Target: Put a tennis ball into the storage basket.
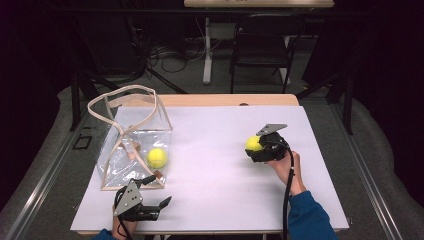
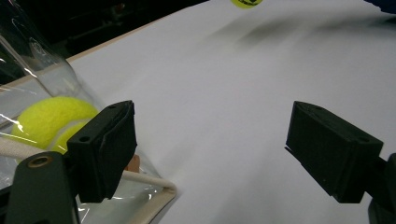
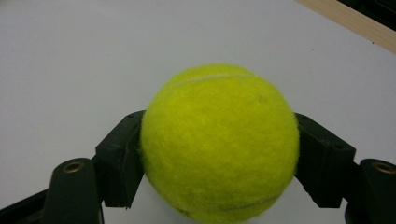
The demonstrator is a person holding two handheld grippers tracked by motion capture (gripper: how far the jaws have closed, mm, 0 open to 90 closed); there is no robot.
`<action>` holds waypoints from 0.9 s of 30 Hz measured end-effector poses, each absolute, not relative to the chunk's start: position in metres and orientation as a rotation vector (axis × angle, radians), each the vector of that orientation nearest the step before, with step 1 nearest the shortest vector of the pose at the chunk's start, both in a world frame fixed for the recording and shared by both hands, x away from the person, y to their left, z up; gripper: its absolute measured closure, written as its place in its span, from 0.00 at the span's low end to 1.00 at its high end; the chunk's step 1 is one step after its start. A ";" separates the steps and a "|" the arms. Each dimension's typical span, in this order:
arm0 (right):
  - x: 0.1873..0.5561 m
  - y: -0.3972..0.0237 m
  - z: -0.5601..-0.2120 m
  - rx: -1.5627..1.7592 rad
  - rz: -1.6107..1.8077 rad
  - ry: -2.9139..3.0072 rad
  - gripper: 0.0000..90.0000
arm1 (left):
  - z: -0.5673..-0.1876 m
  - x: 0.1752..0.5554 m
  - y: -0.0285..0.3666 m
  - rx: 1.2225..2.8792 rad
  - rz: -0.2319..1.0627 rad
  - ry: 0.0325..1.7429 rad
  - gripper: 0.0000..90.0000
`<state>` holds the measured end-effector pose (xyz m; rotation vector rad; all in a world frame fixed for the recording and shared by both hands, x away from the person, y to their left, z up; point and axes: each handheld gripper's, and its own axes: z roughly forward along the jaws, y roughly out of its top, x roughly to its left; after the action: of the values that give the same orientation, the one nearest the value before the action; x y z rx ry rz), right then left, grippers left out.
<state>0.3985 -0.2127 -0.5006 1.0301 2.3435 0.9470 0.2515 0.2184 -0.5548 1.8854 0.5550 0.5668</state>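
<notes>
1. My left gripper (image 1: 150, 197) rests with jaws spread wide and nothing between them, just beside the clear bag (image 1: 131, 145) that holds one ball (image 1: 156, 158). A careless nudge could tip the bag.
2. My right gripper (image 1: 259, 148) pinches the tennis ball (image 3: 219, 142) by its sides; the round fuzz may slip out if I swing fast.

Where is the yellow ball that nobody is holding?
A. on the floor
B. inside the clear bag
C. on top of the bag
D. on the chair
B: the free ball lies inside the clear bag, while the right gripper holds the other ball.
</notes>
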 end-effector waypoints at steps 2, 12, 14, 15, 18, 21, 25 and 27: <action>0.398 -0.213 -0.498 1.031 0.954 2.340 0.29 | -0.555 0.251 0.218 1.885 0.565 0.557 0.18; 0.394 -0.212 -0.493 1.034 0.970 2.331 0.29 | -0.555 0.251 0.218 1.885 0.565 0.555 0.18; 0.393 -0.212 -0.491 1.028 0.972 2.330 0.29 | -0.555 0.251 0.219 1.886 0.563 0.554 0.18; 0.392 -0.212 -0.490 1.027 0.973 2.328 0.29 | -0.555 0.251 0.219 1.883 0.563 0.556 0.18; 0.391 -0.211 -0.488 1.020 0.975 2.327 0.29 | -0.555 0.252 0.219 1.880 0.563 0.557 0.18; 0.392 -0.211 -0.486 1.014 0.972 2.330 0.29 | -0.555 0.252 0.219 1.883 0.560 0.561 0.18; 0.392 -0.209 -0.482 1.002 0.971 2.330 0.29 | -0.555 0.252 0.219 1.883 0.561 0.560 0.18; 0.392 -0.209 -0.480 1.000 0.973 2.332 0.29 | -0.555 0.252 0.219 1.884 0.560 0.560 0.18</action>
<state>0.3920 -0.2086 -0.4800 0.9998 2.3320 0.9734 0.2517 0.2186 -0.5549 1.8837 0.5602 0.5595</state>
